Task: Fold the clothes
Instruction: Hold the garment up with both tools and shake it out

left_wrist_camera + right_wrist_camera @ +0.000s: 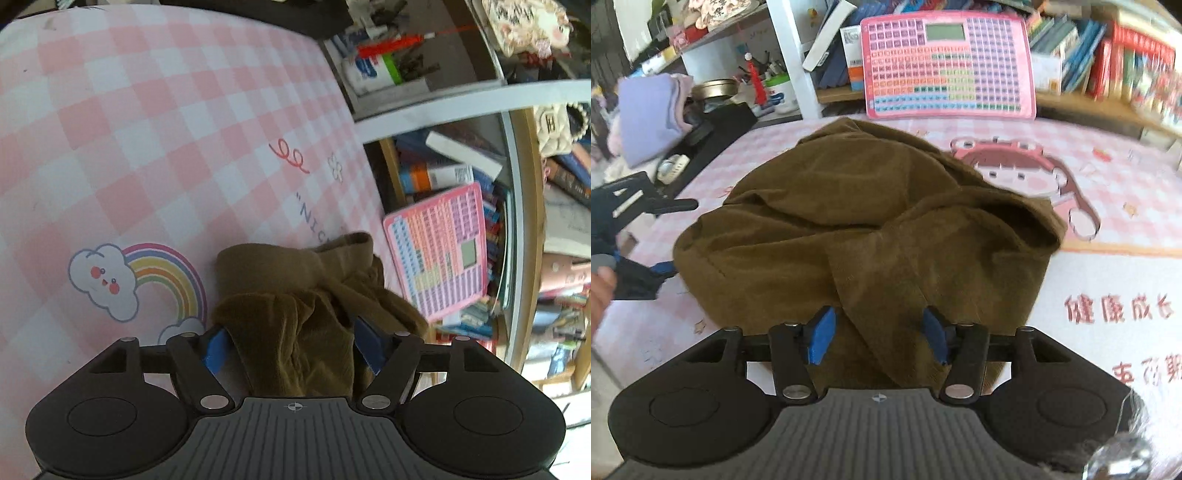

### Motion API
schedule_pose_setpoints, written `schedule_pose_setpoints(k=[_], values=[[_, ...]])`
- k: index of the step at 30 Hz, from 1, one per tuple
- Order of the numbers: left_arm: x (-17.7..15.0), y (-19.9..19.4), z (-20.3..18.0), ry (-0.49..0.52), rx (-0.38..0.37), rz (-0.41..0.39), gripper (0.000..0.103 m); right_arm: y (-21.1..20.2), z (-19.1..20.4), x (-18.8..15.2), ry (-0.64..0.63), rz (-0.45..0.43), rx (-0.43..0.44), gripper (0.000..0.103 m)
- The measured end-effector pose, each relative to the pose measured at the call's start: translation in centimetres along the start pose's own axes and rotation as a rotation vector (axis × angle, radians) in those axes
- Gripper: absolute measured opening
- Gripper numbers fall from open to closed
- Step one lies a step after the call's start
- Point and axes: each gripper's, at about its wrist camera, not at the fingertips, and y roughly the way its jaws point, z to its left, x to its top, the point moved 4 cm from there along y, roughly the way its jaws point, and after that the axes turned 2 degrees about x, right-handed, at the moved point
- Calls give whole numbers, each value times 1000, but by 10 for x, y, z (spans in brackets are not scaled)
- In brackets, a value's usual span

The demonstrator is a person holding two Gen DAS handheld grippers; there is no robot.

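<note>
Right gripper: blue pads bracket a bunched fold of the brown garment; cloth fills the gap, so it is judged clamped on the near hem, to control that edge.
Left gripper: pads flank a gathered wad of the same garment; judged gripping it. In the right wrist view this gripper meets the cloth at its left edge.
Brown garment: lies heaped and creased on the surface, near its front edge, slack between the two grasps. Holding two separate edges allows the cloth to be spread before a fold; no fold is yet formed.
Surface: pink checked mat with rainbow print.
Far edge: pink chart board leans against the bookshelf.
Far left corner: folded lilac cloth, well apart.
</note>
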Motion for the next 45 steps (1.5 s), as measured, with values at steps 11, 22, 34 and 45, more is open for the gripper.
schedule_pose_setpoints(k=[11, 22, 34, 45], values=[[34, -44, 23, 96, 48, -10, 77, -47, -38, 19, 294, -247, -263, 6], [59, -22, -8, 336, 101, -41, 76, -90, -132, -53, 628, -155, -566, 5], [11, 19, -59, 798, 176, 32, 6, -88, -136, -62, 626, -128, -498, 6], [-44, -54, -52, 787, 45, -28, 2, -82, -170, -66, 632, -75, -455, 6]])
